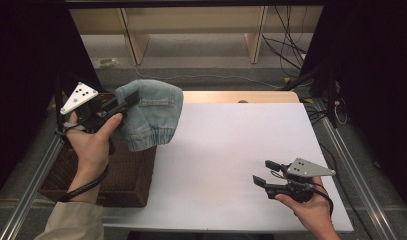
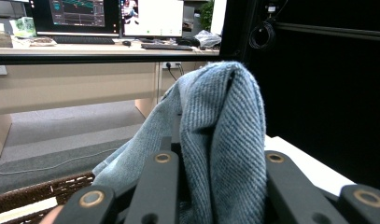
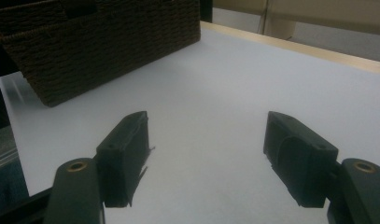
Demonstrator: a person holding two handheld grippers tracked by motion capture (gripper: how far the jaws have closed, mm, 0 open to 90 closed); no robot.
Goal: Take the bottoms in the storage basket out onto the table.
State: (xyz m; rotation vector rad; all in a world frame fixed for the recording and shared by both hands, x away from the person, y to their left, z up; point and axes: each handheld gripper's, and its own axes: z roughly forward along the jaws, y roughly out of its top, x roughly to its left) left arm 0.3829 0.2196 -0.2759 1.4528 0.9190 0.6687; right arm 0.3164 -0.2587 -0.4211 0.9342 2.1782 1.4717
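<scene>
Left tool (image 1: pixel 133 98) is clamping my denim (image 1: pixel 153 112), lifting it above the basket (image 1: pixel 126 180); right tool (image 1: pixel 267 172) is hovering wide open over the bench (image 1: pixel 231 150).

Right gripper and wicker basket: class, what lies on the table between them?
Nothing: in the high view only bare white table separates the right gripper from the wicker basket. The right gripper view shows the same bare stretch.
</scene>
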